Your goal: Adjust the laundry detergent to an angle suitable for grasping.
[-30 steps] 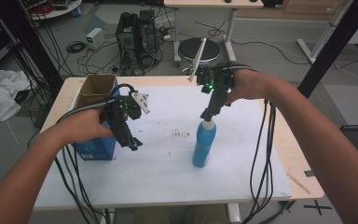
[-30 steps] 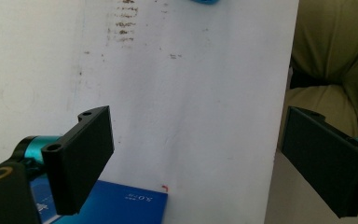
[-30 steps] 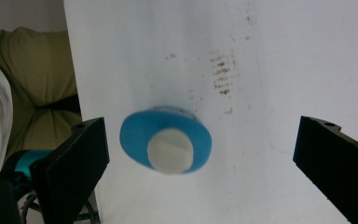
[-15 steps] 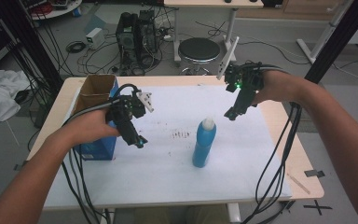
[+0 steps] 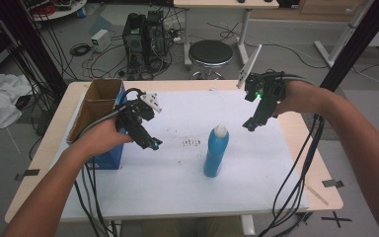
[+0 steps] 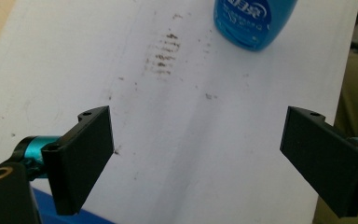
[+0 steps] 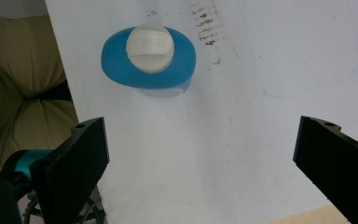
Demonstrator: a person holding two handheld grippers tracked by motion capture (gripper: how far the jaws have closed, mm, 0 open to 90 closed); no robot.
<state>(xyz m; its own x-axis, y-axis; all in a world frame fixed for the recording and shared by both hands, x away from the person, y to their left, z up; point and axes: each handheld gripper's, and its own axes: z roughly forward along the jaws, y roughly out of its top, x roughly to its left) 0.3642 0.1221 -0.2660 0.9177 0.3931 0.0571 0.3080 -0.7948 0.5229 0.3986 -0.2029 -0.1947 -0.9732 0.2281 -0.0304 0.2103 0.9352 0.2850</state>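
- Now standing upright on white paper (image 5: 177, 187): blue bottle (image 5: 215, 157), white cap (image 7: 149, 41).
- Sitting just left: dark smudges (image 5: 192, 143); cardboard box (image 5: 98, 101) beyond.
- Hovering nearby, jaws apart, gripping nothing: left gripper (image 5: 154, 144), right gripper (image 5: 250, 126).

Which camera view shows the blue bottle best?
The high view: the whole bottle stands upright on the white sheet. The right gripper view looks down on its cap and shoulders; the left gripper view catches its lower part.

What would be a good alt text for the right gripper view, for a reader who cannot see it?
Seen from above, a blue bottle with a white cap stands upright on a white sheet. The right gripper is above it, its two black jaws wide apart and holding nothing. Dark smudges mark the sheet beside the bottle.
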